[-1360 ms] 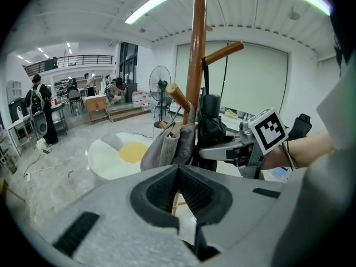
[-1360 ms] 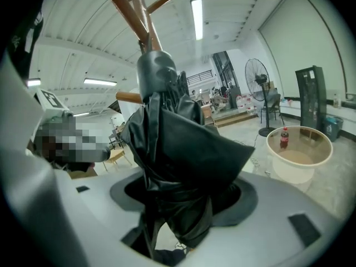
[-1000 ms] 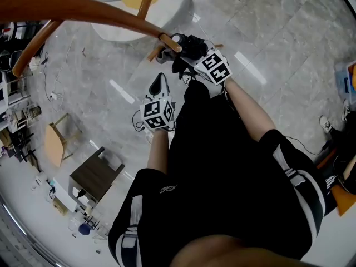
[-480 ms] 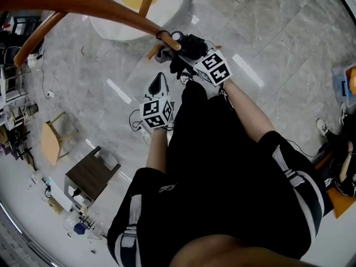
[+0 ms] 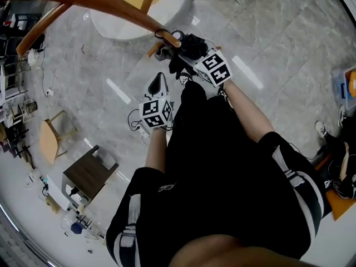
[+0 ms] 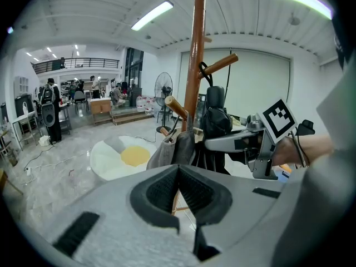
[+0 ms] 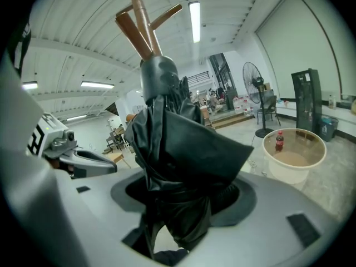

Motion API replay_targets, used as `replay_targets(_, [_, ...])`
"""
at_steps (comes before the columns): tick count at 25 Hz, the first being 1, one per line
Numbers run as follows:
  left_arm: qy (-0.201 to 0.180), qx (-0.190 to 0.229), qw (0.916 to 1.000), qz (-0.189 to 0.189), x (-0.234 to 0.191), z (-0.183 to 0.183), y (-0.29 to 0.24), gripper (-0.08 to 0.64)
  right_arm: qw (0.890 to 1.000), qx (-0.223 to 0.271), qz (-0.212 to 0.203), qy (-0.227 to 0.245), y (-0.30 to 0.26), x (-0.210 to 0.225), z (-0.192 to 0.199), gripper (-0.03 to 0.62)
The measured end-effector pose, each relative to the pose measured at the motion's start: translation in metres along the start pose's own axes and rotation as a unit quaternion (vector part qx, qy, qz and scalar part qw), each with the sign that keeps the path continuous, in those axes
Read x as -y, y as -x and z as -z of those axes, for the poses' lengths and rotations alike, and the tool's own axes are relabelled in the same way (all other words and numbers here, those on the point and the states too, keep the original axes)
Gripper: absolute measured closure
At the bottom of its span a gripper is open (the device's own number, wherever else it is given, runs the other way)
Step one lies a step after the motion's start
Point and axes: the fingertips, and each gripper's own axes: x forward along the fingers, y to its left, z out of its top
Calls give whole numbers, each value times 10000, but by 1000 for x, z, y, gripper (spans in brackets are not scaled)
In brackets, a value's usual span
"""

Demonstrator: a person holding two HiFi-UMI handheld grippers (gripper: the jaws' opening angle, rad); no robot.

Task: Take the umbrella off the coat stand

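Observation:
The wooden coat stand rises ahead, and one of its curved arms crosses the top of the head view. A folded black umbrella hangs by a thin loop from a peg; it also shows in the head view. My right gripper is shut on the umbrella's bundled fabric below its rounded handle. It appears beside the stand in the left gripper view. My left gripper is held back and lower, with its pads together and nothing between them.
A grey bag hangs on the stand next to the umbrella. A white round rug with a yellow centre lies under the stand. A beige tub with a bottle stands to the right, a fan behind, small tables at the left.

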Motion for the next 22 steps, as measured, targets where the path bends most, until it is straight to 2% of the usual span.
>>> replay_targets(22, [-85,81,9999,118,25,-6,-3,561,9997,262,17,16,35,-2,-13,322])
